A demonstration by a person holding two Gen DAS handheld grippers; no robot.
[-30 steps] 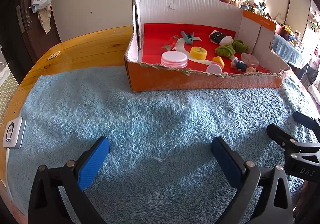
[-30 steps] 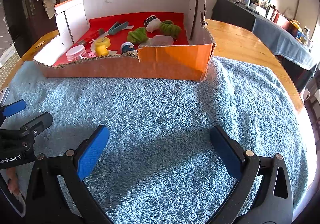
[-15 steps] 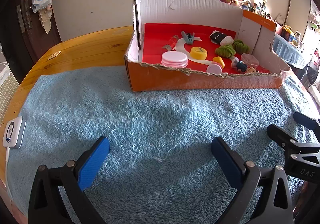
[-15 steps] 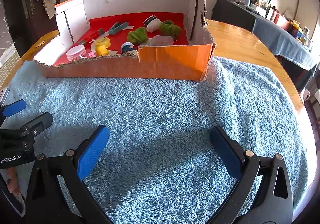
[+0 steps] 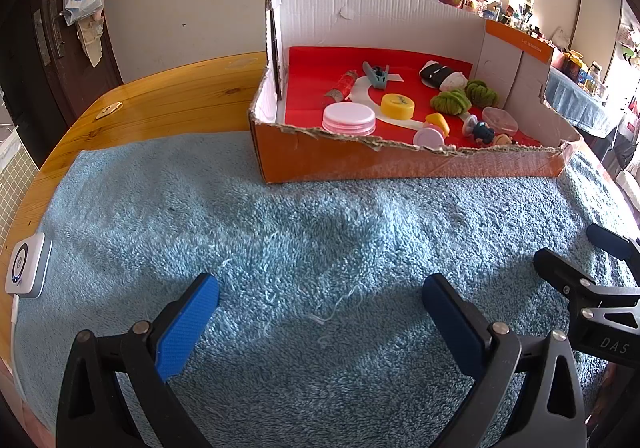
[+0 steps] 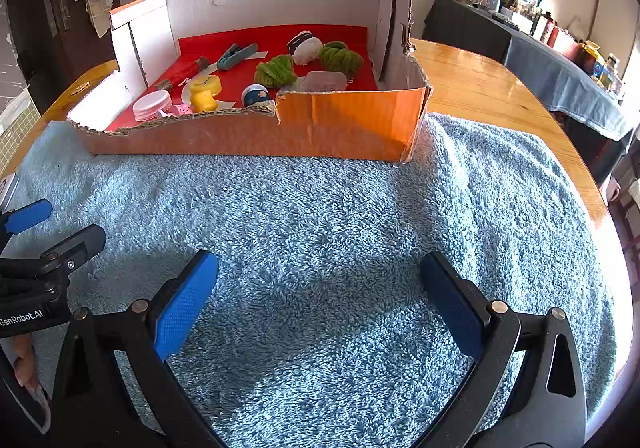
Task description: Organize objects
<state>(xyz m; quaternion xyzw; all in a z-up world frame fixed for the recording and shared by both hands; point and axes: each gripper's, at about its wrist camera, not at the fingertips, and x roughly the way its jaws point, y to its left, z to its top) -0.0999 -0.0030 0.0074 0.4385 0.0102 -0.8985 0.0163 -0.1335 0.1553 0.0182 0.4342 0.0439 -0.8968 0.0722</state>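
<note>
An orange cardboard box (image 5: 360, 164) (image 6: 352, 120) with a red floor stands at the far side of a blue towel (image 5: 300, 240) (image 6: 320, 216). Inside lie a pink lid (image 5: 349, 117) (image 6: 151, 104), a yellow cap (image 5: 397, 105) (image 6: 205, 88), two green yarn balls (image 5: 450, 103) (image 6: 276, 71), a teal clip (image 5: 377, 73) (image 6: 236, 55) and several small toys. My left gripper (image 5: 320, 298) hovers open over the towel's near part, holding nothing. My right gripper (image 6: 318, 276) is open and empty too, beside it on the right (image 5: 592, 268).
A white square device (image 5: 28, 268) lies at the towel's left edge on the wooden table (image 5: 160, 100) (image 6: 480, 88). A cloth-covered side table (image 6: 560, 60) with clutter stands at the right. Bags hang on a dark door (image 5: 80, 8).
</note>
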